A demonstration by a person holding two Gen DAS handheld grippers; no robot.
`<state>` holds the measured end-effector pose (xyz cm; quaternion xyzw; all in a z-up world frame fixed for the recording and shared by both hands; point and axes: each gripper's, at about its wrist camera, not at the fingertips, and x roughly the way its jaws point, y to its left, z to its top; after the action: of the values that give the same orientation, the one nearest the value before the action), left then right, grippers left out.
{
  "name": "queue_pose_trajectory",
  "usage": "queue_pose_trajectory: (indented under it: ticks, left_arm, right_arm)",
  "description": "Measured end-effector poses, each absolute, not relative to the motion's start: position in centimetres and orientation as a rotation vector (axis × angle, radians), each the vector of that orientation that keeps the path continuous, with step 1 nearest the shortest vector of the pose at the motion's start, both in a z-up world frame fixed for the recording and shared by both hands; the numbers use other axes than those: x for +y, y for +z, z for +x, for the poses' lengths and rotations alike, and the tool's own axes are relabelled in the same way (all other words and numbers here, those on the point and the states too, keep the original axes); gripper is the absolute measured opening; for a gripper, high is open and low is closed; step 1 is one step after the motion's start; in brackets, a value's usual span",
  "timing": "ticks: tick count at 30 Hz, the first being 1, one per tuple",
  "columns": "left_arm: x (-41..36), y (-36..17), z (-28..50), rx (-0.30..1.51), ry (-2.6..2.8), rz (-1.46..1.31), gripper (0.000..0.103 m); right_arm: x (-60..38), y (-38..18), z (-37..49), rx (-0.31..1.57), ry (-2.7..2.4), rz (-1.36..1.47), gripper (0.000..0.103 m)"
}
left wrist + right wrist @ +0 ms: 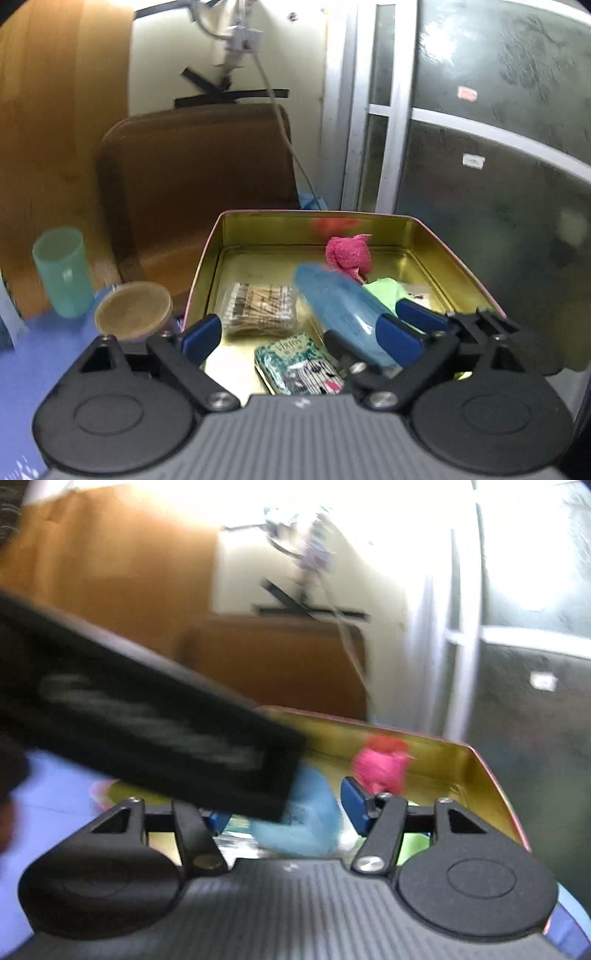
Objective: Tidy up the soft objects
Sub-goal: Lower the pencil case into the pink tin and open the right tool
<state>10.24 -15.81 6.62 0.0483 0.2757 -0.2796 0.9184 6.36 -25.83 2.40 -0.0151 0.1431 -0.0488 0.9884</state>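
An open gold tin (454,254) (461,771) holds a pink cloth ball (347,254) (380,768), a green cloth (384,291) (413,843), a bag of cotton swabs (262,306) and a patterned tissue pack (295,362). A blue soft pack (340,306) (314,819) hangs tilted and blurred over the tin floor. My right gripper (286,812) has it between its blue pads. The right pad touches it and the left pad is hidden. My left gripper (300,336) stands open over the tin's near edge, with the pack's lower end beside its right pad.
A green cup (62,273) and a round brown lid (133,310) stand left of the tin on the blue table (33,369). A brown chair back (199,166) rises behind. A dark blurred shape (147,720), probably my left gripper or arm, crosses the right wrist view.
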Motion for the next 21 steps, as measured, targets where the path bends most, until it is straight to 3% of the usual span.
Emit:
queue_pose_trajectory:
  ticks: [8, 12, 21]
  left_arm:
    - [-13.5, 6.6, 7.9, 0.561, -0.452, 0.137, 0.096]
    - [-13.2, 6.3, 6.3, 0.573, -0.409, 0.188, 0.102]
    - [-9.7, 5.8, 4.0, 0.636, -0.324, 0.148, 0.103]
  right_arm:
    - [-28.1, 2.4, 2.4, 0.232, -0.029, 0.107, 0.066]
    - [-27.8, 2.2, 0.6, 0.238, -0.034, 0.140, 0.066]
    - [-26.8, 2.1, -3.1, 0.254, -0.013, 0.147, 0.067]
